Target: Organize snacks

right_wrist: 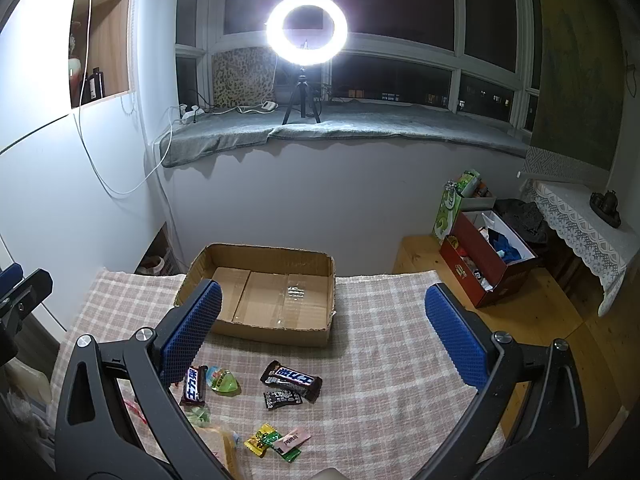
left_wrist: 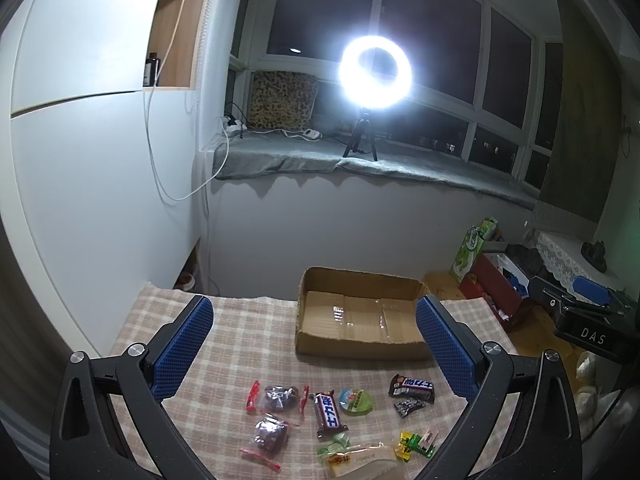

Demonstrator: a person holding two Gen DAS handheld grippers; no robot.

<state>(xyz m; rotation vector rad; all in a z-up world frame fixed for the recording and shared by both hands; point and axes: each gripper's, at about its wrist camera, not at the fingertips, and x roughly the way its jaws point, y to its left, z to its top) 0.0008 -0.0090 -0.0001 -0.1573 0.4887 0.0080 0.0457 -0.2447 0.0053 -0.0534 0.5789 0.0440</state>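
Note:
An empty shallow cardboard box [left_wrist: 362, 344] [right_wrist: 260, 330] sits at the far side of a checked tablecloth [left_wrist: 248, 344] [right_wrist: 384, 320]. Several snacks lie on the cloth in front of it: two brown chocolate bars [left_wrist: 329, 415] [left_wrist: 412, 388] [right_wrist: 291, 380] [right_wrist: 194, 386], a green jelly cup [left_wrist: 356, 401] [right_wrist: 225, 381], two clear bags of dark sweets [left_wrist: 280, 396] [left_wrist: 271, 434], a small black packet [left_wrist: 408, 406] [right_wrist: 283, 399] and yellow-green candies [left_wrist: 416, 443] [right_wrist: 266, 440]. My left gripper [left_wrist: 314, 344] hovers open above them. My right gripper [right_wrist: 322, 328] is open too, holding nothing.
A ring light on a tripod [left_wrist: 375, 74] [right_wrist: 306, 30] glares from the padded window sill. Right of the table, on the wooden floor, stand a red box [right_wrist: 486, 264] [left_wrist: 496, 288] and a green bag [right_wrist: 452, 204]. A lace-covered side table [right_wrist: 580, 220] is farther right.

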